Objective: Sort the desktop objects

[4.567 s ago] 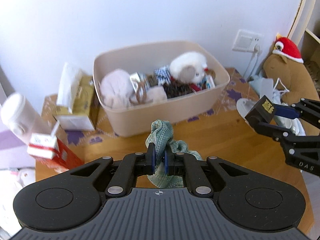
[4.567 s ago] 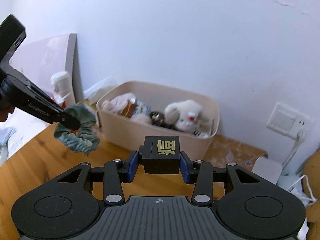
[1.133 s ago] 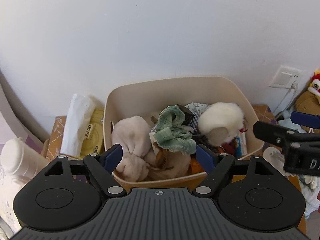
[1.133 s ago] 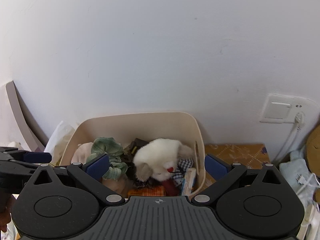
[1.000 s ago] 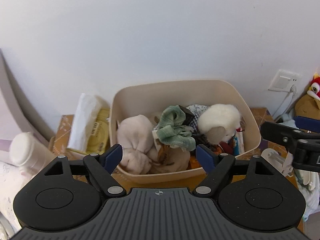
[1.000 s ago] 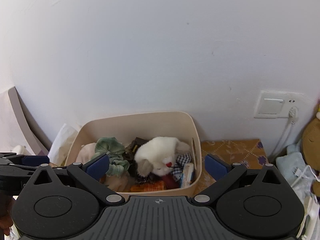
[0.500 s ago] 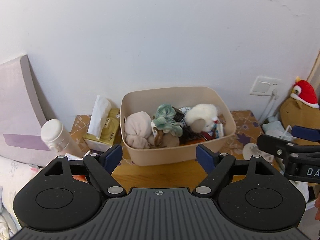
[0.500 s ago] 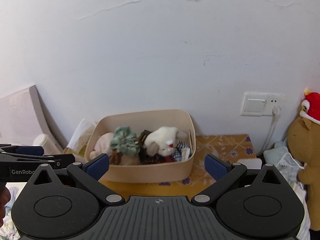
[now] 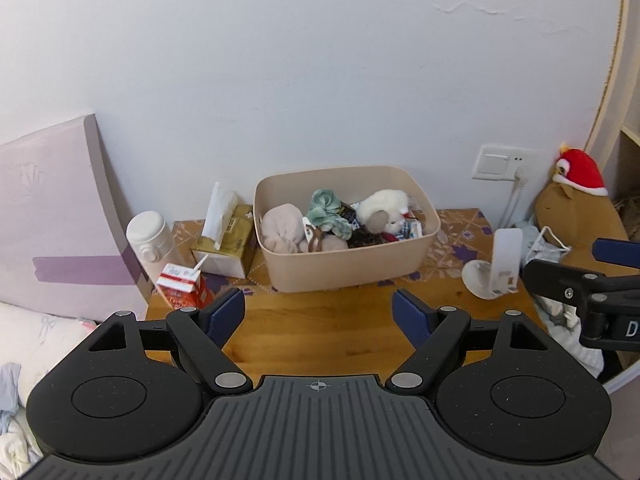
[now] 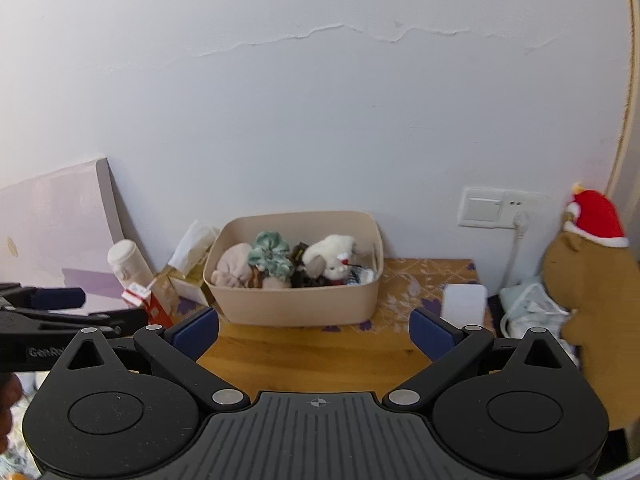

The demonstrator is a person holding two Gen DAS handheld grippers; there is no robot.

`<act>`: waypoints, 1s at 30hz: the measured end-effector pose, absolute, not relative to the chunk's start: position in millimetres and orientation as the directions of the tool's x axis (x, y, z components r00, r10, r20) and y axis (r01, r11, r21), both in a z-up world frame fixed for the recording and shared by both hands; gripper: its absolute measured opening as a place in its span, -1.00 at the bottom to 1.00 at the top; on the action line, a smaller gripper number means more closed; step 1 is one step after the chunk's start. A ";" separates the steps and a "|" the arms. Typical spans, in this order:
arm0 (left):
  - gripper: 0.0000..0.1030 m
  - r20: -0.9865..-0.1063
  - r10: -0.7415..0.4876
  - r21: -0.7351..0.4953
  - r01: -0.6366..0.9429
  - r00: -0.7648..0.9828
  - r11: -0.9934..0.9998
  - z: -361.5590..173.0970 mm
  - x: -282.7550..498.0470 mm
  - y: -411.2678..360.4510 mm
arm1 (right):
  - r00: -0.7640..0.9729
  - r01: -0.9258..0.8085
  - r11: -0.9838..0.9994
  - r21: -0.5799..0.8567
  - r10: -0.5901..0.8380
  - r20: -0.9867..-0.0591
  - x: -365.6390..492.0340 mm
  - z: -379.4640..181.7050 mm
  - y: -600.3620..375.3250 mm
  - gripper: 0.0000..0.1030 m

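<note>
A beige storage bin (image 9: 352, 268) stands at the back of the wooden desk (image 9: 320, 324); it also shows in the right wrist view (image 10: 296, 300). In it lie a green scrunchie (image 9: 326, 212) (image 10: 270, 256), a white plush toy (image 9: 382, 210) (image 10: 330, 256), a pink soft bundle (image 9: 280, 230) and small dark items. My left gripper (image 9: 319, 314) is open and empty, held back above the desk's front. My right gripper (image 10: 314, 330) is open and empty, also well back from the bin.
Left of the bin stand a tissue box (image 9: 226, 242), a white bottle (image 9: 150, 240) and a red-white milk carton (image 9: 182, 286). A white stand (image 9: 498, 268) and a brown plush with a red hat (image 9: 576, 208) are at the right. A pink board (image 9: 52, 224) leans at left.
Both grippers let go of the scrunchie and the black block into the bin, then pulled back and away; the bin now looks smaller and farther off.
</note>
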State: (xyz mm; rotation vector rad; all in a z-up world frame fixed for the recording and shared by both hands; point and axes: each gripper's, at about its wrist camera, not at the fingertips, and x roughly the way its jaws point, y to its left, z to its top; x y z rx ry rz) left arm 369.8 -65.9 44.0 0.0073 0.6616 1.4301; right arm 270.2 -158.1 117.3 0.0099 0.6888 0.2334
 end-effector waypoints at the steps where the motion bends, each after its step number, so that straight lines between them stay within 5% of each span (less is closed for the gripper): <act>1: 0.59 -0.413 0.911 0.398 -0.900 -0.003 0.178 43.1 370.5 -73.6 | 0.749 -0.209 0.975 0.074 0.208 -0.629 263.5 118.2 -158.9 1.00; 30: 0.60 -0.460 0.888 0.339 -0.927 -0.014 0.161 24.3 327.7 -224.4 | 0.710 -0.233 0.967 0.106 0.243 -0.660 130.0 142.6 -194.4 1.00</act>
